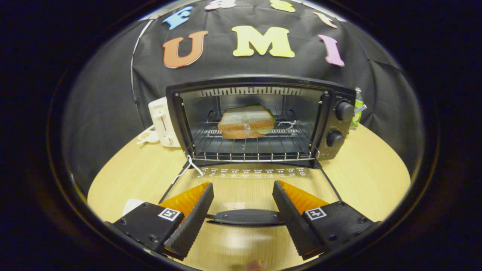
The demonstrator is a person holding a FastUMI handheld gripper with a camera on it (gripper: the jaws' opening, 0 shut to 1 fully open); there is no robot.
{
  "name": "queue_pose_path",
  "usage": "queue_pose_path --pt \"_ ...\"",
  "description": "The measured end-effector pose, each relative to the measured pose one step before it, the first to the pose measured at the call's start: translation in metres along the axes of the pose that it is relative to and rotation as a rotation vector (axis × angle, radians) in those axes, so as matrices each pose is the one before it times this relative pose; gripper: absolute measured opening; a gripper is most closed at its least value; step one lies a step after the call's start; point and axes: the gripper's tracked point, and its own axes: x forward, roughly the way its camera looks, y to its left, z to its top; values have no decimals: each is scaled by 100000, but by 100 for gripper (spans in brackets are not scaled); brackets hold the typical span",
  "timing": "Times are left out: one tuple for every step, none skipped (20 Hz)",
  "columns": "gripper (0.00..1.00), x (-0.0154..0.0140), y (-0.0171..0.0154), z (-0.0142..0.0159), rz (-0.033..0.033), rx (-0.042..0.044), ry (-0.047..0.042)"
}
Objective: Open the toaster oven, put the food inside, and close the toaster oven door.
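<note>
Toaster oven (pixel 260 120) on a round wooden table (pixel 376 177), door (pixel 248 180) folded flat toward the gripper (pixel 243 205). Left to right: a white toaster (pixel 162 122) beside the oven; the sandwich (pixel 246 122) already on the wire rack (pixel 252 145); two control knobs (pixel 344 111); a green bottle (pixel 357 109) behind. Fingers spread, straddling the door handle (pixel 244 217) without touching it, apparently poised to lift it shut. Door markings illegible.

The gripper-mounted fisheye camera looks forward along the gripper (pixel 243 190) and its two parted fingers, level and straight at the open toaster oven (pixel 260 120) from near, just above the lowered door's handle (pixel 246 217) and the wooden table (pixel 369 169).
</note>
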Motion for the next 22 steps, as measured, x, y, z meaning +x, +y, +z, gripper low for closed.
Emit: queue_pose_path --pt "100 -763 -63 -220 -274 507 -1892" --pt "100 -725 -130 -429 -201 -255 -1389" --pt "100 -583 -3 -164 -804 93 -1809" --pt "100 -691 91 -294 -399 212 -1162" --pt "100 -546 215 -132 107 -273 -971" --pt "100 -546 460 -362 1384 -217 181" --pt "100 -329 619 -571 2118 -360 1188" --pt "100 -100 406 -958 931 -824 2734" --pt "100 227 92 -1078 -414 -789 4125" --pt "100 393 26 -1316 -989 -454 4737" --pt "100 500 152 -82 -318 165 4180" --pt "100 87 166 -795 579 -759 2967" --pt "100 279 546 -25 1421 -732 795" --pt "100 342 -142 -140 311 497 1531" --pt "100 97 -56 63 -242 1844 301" --pt "100 7 16 78 -58 1796 -461" --pt "100 17 45 -3 -208 921 -195" --pt "100 8 -49 44 -297 305 83" --pt "100 -70 -4 -15 -74 -122 -62" --pt "100 15 29 -99 531 -238 275" --pt "100 -42 8 46 817 -61 -96" --pt "100 1 -20 -30 565 -121 11"
